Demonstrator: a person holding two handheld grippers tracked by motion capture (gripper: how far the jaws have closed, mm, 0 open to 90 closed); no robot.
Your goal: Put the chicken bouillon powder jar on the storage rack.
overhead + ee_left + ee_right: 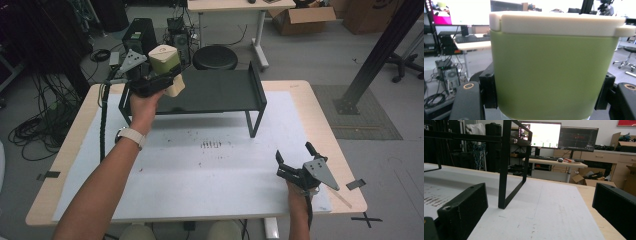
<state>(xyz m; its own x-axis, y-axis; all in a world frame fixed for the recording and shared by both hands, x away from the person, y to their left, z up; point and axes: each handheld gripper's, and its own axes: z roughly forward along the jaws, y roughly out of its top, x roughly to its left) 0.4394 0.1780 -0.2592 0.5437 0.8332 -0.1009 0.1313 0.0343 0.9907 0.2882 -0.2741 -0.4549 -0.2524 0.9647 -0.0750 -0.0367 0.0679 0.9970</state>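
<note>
Your right gripper [291, 161] sits low at the near right of the table [300, 92], jaws spread wide, nothing between them. White sheet [210, 165] under it. Farther off, your left gripper [155, 80] is raised at the left end of the black shelf [220, 90], jaws clamped on a green container [551, 75] with a cream lid [559, 23], held upright.

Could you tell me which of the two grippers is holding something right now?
The left gripper: its jaws clamp a green container with a white lid above the black rack. The right gripper is open and empty, low over the table.
</note>
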